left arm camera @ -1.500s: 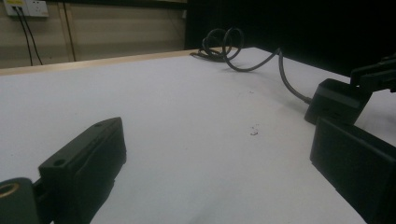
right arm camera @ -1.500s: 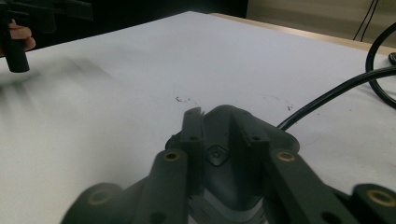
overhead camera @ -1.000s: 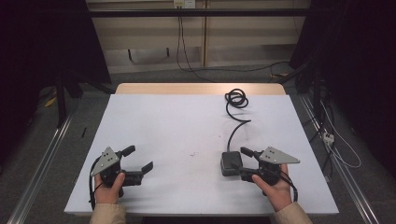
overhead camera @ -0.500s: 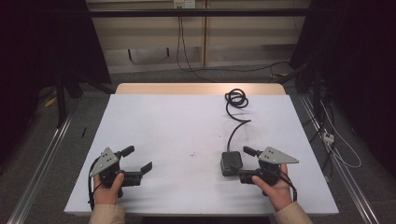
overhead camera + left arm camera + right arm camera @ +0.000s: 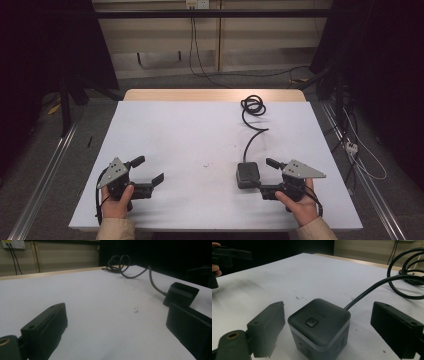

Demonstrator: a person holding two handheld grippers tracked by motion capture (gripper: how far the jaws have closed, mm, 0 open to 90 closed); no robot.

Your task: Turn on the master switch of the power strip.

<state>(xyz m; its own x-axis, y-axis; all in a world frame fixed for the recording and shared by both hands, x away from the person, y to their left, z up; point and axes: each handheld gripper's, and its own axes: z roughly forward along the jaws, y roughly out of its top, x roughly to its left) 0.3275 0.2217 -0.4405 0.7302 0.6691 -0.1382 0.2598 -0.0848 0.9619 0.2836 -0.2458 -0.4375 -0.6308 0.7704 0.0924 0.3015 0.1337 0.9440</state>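
The dark power cube (image 5: 319,326) sits on the white table (image 5: 190,130) near its front right edge, between the spread jaws of the right gripper (image 5: 325,325), which have just been opening and stand clear of its sides. A small embossed word beside its top button (image 5: 311,322) is too faint to read. Its cable (image 5: 251,125) runs back to a coil. The left gripper (image 5: 150,171) rests well apart, jaws open and empty.

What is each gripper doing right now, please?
Left gripper: open, holding nothing.
Right gripper: open, its jaws have just been opening; the dark grey cube-shaped power block sits between the fingers, not gripped.
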